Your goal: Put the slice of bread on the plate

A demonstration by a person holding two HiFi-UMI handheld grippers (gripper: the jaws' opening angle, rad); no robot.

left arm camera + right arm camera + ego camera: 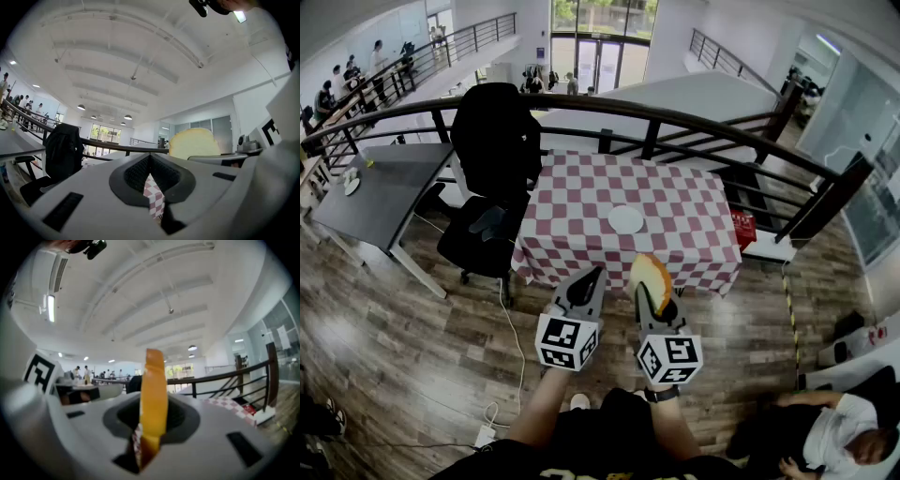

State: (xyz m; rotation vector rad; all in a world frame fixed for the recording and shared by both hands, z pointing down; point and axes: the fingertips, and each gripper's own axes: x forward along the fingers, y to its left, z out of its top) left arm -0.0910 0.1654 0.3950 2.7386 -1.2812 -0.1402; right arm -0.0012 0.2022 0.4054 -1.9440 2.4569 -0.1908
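A white plate (pixel 625 219) lies near the front edge of the table with the red-and-white checked cloth (pixel 581 202). My right gripper (pixel 649 292) is in front of the table, shut on the slice of bread (pixel 650 276), which stands upright on its edge. In the right gripper view the bread (pixel 154 394) shows edge-on, with its crust between the jaws of the right gripper (pixel 151 427). Beside it, my left gripper (pixel 592 275) is shut and holds nothing. In the left gripper view the left gripper (pixel 151 164) shows only a thin slit, and the bread (pixel 194 143) appears to its right.
A black office chair (pixel 492 155) draped with a dark jacket stands at the table's left. A dark railing (pixel 675 117) runs behind the table. A grey desk (pixel 384 192) is further left. A red object (pixel 742 228) sits by the table's right side. A person (pixel 825 427) sits at lower right.
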